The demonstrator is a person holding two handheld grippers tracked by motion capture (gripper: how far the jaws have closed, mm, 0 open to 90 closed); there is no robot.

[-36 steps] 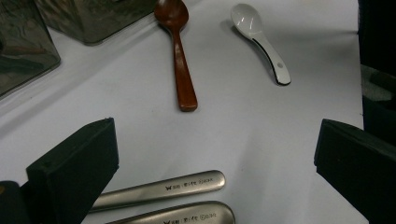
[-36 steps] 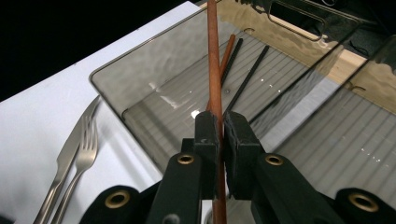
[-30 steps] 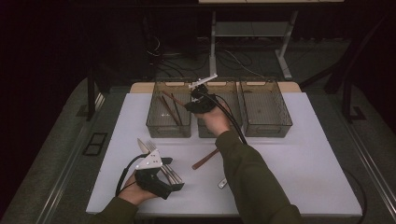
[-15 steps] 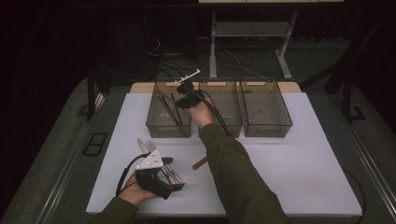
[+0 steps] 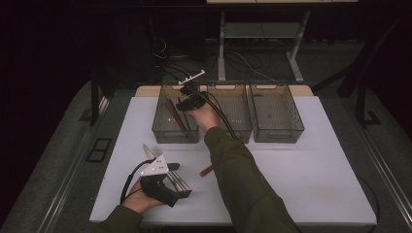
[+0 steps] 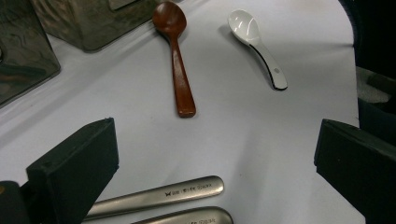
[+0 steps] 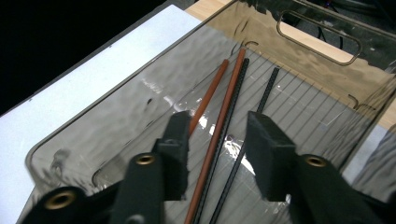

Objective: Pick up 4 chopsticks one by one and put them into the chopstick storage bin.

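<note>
My right gripper [image 5: 183,105] hangs over the left clear bin [image 5: 175,139]. Its jaws have just been opening and now stand open [image 7: 218,122] with nothing pressed between them. Below them brown chopsticks [image 7: 212,91] and black chopsticks [image 7: 267,91] lie on the bin's floor, and show as dark sticks [image 5: 173,114] from above. My left gripper [image 5: 177,187] rests at the table's near left, jaws wide open [image 6: 215,126] over two metal handles [image 6: 187,192]. A wooden spoon [image 6: 180,70] and a white spoon [image 6: 259,44] lie beyond it.
A middle bin [image 5: 239,132] and a right bin [image 5: 278,137] stand in a row beside the left one at the back of the white table [image 5: 316,179]. Metal cutlery [image 5: 151,151] pokes out past the left gripper. The wooden spoon's handle [image 5: 206,171] shows beside the right forearm.
The right hand has moved left from the middle bin to above the left bin. The left hand has stayed still.
</note>
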